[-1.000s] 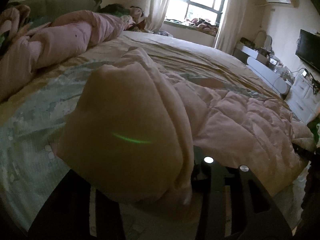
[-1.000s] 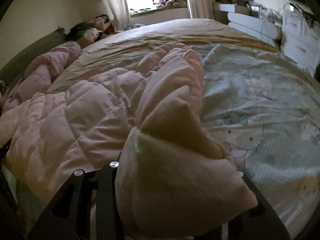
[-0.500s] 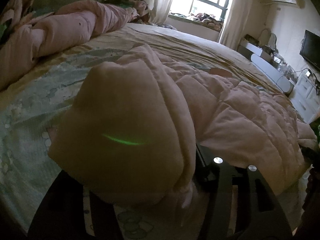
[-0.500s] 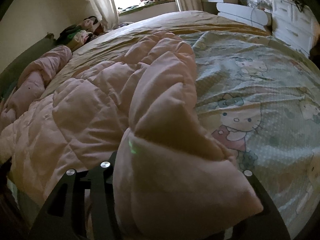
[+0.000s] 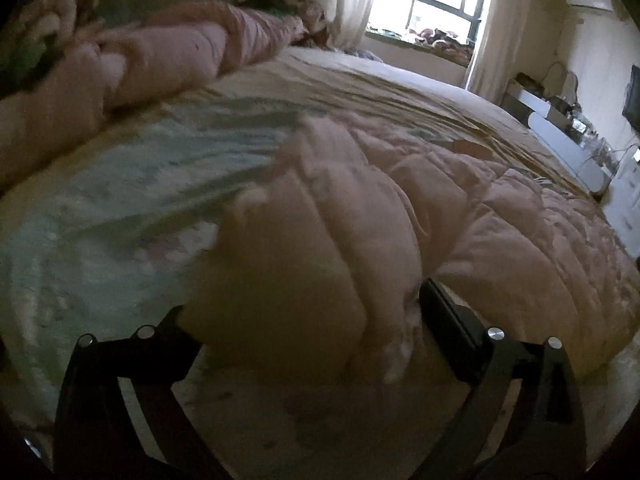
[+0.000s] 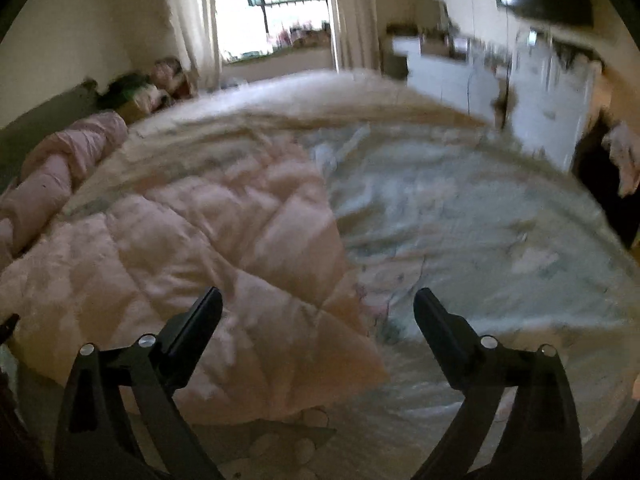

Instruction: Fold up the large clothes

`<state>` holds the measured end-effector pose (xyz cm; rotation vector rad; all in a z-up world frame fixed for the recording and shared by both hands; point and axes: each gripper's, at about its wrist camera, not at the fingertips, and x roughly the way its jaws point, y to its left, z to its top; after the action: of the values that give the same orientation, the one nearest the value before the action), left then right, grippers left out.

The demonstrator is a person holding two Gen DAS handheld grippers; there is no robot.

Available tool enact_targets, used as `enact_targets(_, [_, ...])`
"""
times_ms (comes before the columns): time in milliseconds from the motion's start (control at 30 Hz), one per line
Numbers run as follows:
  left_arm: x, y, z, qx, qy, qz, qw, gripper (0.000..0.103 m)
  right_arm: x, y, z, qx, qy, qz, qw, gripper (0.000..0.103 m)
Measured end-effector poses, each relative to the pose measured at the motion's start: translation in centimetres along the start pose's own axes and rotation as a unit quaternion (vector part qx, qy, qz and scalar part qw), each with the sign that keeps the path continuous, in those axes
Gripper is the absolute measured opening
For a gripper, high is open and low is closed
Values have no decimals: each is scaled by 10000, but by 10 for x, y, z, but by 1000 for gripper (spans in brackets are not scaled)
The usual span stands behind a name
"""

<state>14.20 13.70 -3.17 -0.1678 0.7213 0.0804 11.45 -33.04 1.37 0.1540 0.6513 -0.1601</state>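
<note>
Bed (image 6: 460, 208) is dim and blurry, quilt (image 6: 180, 248) lying at 9 o'clock, both my left gripper (image 5: 304, 316) and right gripper (image 6: 318, 312) opening wide and pinching nothing, so that puffy corner might spring back unfolded.

Right wrist view: motion-smeared; white furniture (image 6: 500, 80) along far wall unreadable, print on the bed sheet (image 6: 460, 220) illegible. Left wrist view: pink quilt (image 5: 320, 248) fold covers left finger tip of left claw (image 5: 304, 312); sheet pattern streaked. Quilt cut off by both frames' edges.
</note>
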Motion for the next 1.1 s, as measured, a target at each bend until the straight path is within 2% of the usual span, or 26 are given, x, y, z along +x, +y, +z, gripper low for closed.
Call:
enact_targets(133, [-29,-4,-4,172,-233,96,9995,93,-41,22,3,-341,-422,288,9981,99])
enact_targets(300, [-74,-8,-9,222,-486,-29,9986,94,-75,53,-5,-575,-580,714,9941,99])
enact_targets(500, [-117,-15,-18,266,-683,-278,9969,94,-110,91,-23,-785,-714,979,9895,99])
enact_targets(767, [-144,-27,-43,312,-671,-696,9948,94,-143,132,-71,-1061,-689,1267,9838,99])
enact_targets(867, [-147,-34,-59,360,-639,-811,9940,94,-153,135,-89,-1054,-876,1077,9847,99])
enact_targets(1100, [-146,-46,-82,432,-419,-978,9934,94,-149,142,-125,-1234,-496,1097,9850,99])
